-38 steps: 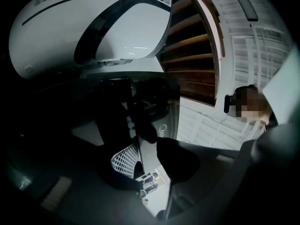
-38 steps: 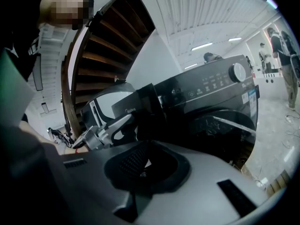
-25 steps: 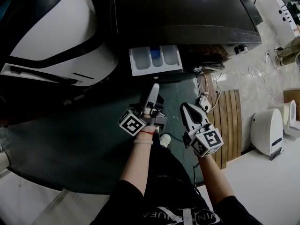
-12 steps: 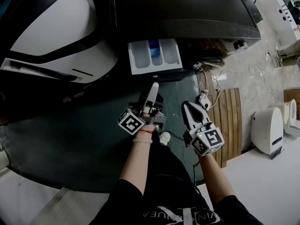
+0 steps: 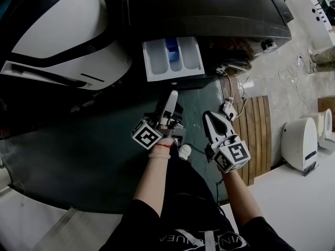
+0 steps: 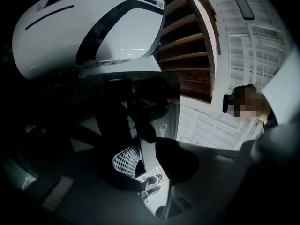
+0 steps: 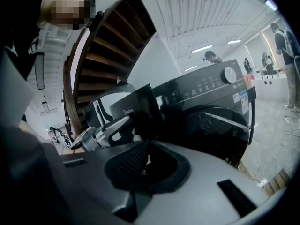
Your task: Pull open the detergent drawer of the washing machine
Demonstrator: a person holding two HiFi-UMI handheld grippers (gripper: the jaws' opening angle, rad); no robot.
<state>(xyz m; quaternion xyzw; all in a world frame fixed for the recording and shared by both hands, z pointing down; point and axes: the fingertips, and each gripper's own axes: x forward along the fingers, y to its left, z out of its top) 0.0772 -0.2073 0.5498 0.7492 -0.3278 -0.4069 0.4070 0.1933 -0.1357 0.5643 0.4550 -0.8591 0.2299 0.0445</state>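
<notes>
Legible in pale letters in the right gripper view: the brand "Midea" on a dark panel just left of the black washing machine, with a blue-and-white sticker at that machine's upper right corner and tiny pale legends round its dial, both too small to read. Partly legible in the head view: pale print across the dark trousers, with "UEA" left of a crossed emblem and the rest cut by the frame edge. In the left gripper view, only a pale logo on a dark surface, beginning with a round mark, otherwise unreadable.
</notes>
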